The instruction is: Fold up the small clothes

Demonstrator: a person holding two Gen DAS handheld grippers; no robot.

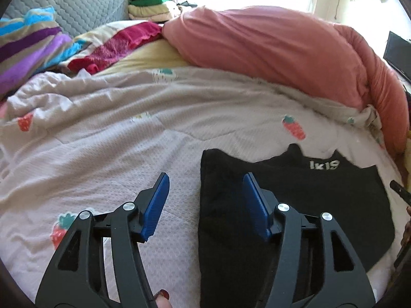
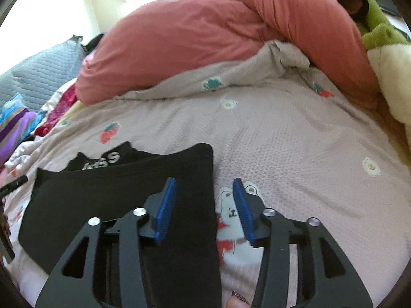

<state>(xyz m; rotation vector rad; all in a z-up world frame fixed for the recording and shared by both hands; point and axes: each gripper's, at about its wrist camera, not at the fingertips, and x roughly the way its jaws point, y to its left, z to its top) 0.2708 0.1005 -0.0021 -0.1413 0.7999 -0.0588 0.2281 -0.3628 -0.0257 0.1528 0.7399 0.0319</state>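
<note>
A small black garment (image 1: 295, 205) with white lettering lies flat on the pale printed bedspread (image 1: 102, 141), partly folded. My left gripper (image 1: 205, 187) is open above the garment's left edge, one blue pad over the spread, the other over the cloth. In the right wrist view the same garment (image 2: 115, 192) lies at the left. My right gripper (image 2: 205, 192) is open above its right edge, holding nothing.
A bulky pink duvet (image 1: 282, 51) is heaped at the back of the bed. Striped and red cloths (image 1: 33, 48) lie at the far left, with a grey quilted pillow (image 1: 84, 2) behind. A green plush toy (image 2: 380, 30) sits far right.
</note>
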